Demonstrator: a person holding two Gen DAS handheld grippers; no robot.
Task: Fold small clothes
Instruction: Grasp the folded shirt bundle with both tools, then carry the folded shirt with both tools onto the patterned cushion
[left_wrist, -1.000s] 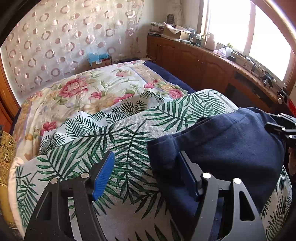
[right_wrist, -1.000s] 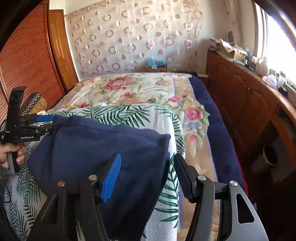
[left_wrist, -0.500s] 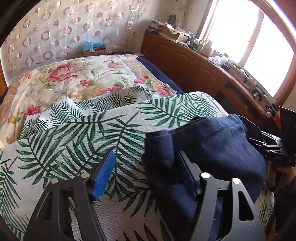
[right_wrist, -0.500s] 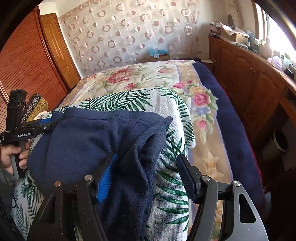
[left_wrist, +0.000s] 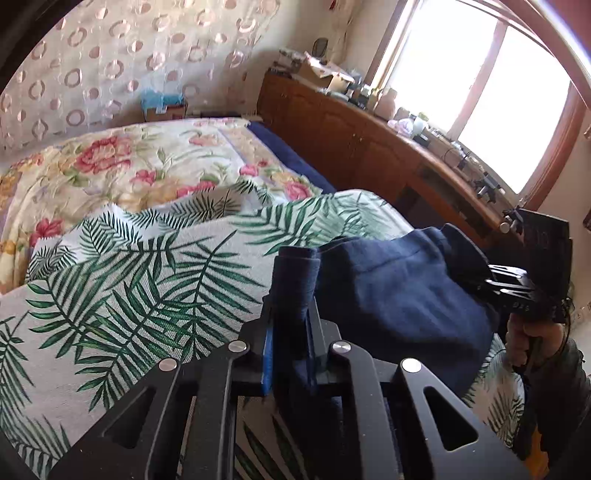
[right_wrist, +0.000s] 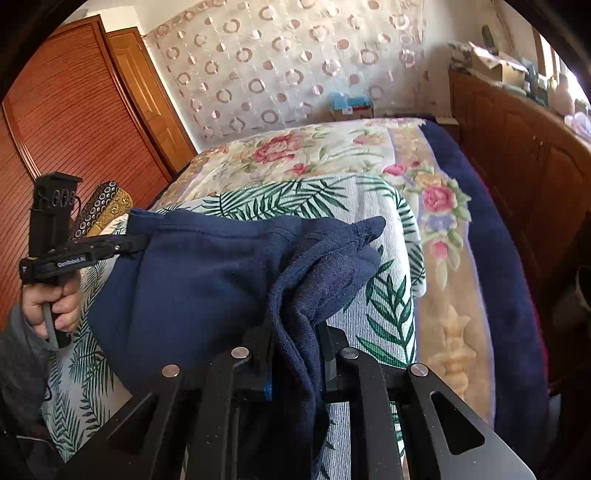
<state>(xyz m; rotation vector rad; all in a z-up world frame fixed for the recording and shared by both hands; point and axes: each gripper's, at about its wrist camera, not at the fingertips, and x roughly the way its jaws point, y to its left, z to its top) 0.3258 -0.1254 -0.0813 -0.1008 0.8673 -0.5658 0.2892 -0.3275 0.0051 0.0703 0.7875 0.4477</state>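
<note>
Palm-print cloth on bed: both grippers clamp navy garment.

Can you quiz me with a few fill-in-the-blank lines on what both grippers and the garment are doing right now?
1. The left gripper is shut on the ____ garment.
2. The right gripper is ____ on the same garment.
3. The garment lies on a cloth printed with green ____.

Missing words: navy; shut; leaves
</note>
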